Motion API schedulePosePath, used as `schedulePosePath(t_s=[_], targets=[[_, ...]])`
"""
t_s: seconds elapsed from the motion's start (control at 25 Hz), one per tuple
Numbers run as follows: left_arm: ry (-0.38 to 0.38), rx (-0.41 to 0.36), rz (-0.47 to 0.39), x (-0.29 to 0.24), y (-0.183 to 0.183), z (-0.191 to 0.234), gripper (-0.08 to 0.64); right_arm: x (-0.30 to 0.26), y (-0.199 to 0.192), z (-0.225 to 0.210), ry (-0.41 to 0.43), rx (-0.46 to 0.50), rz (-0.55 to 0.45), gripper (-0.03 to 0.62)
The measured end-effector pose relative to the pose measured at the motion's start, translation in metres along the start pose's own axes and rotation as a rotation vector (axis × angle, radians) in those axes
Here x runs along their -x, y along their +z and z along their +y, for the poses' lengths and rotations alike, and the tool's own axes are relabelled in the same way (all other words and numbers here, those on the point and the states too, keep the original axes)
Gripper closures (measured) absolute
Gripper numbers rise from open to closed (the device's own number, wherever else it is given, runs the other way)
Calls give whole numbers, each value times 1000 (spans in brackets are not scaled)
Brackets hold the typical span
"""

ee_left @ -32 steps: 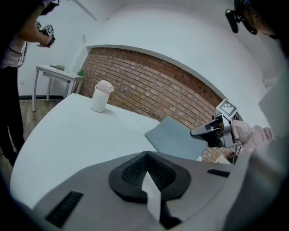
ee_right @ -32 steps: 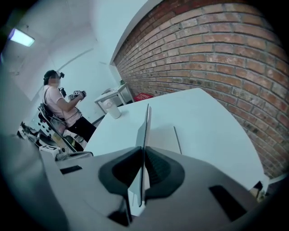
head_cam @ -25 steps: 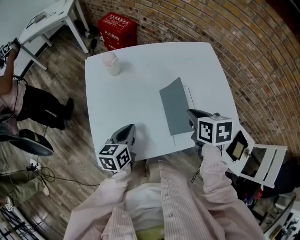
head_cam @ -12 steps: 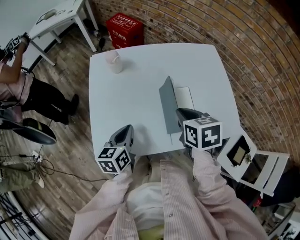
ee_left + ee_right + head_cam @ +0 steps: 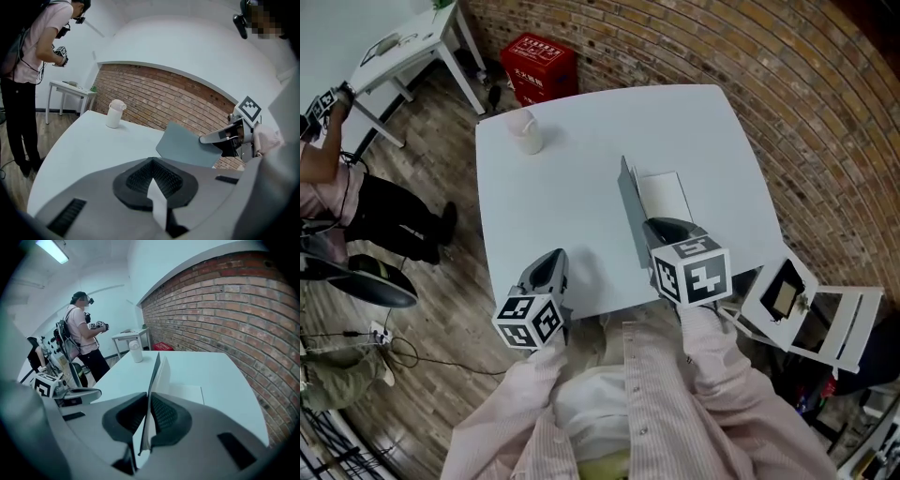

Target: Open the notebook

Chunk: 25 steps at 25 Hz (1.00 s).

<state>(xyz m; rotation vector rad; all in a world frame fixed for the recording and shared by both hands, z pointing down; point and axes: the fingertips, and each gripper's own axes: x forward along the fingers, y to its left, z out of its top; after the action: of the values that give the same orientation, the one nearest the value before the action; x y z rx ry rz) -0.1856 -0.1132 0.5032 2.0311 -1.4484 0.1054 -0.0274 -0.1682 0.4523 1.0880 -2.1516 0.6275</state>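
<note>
Notebook (image 5: pixel 630 214) on the white table (image 5: pixel 572 178), right of centre and toward the near edge. Grey cover (image 5: pixel 153 376) stands almost upright on its spine side, seen edge-on in the right gripper view. White pages (image 5: pixel 662 197) lie flat on the table to the cover's right. Right gripper (image 5: pixel 650 225) is clamped on the cover's near lower edge, one dark pad on each face. Left gripper (image 5: pixel 553 258) hovers at the table's near edge, well apart from the notebook, with its jaws drawn together to a thin pale sliver and nothing gripped. White lidded cup (image 5: pixel 525 131) stands near the far left corner. Red crate (image 5: pixel 541 58) sits on the floor beyond.
</note>
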Motion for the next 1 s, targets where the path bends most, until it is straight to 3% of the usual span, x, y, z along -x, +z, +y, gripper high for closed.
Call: schedulePosePath(t_s=[0.28,0.52,0.84,1.0], targets=[[-49,-14,42,16,9,30,568,-6,3,15,-133,21,14,561],[-102,-40,80,31,9,49,568,-12,0,31,-273,118,49,561],[-170,-71,119,48,3,66,568,-23,-2,51,-356,139,58,560],[-167,-80,125,56,1,74,568,-27,-2,57,-386,170,67,560]])
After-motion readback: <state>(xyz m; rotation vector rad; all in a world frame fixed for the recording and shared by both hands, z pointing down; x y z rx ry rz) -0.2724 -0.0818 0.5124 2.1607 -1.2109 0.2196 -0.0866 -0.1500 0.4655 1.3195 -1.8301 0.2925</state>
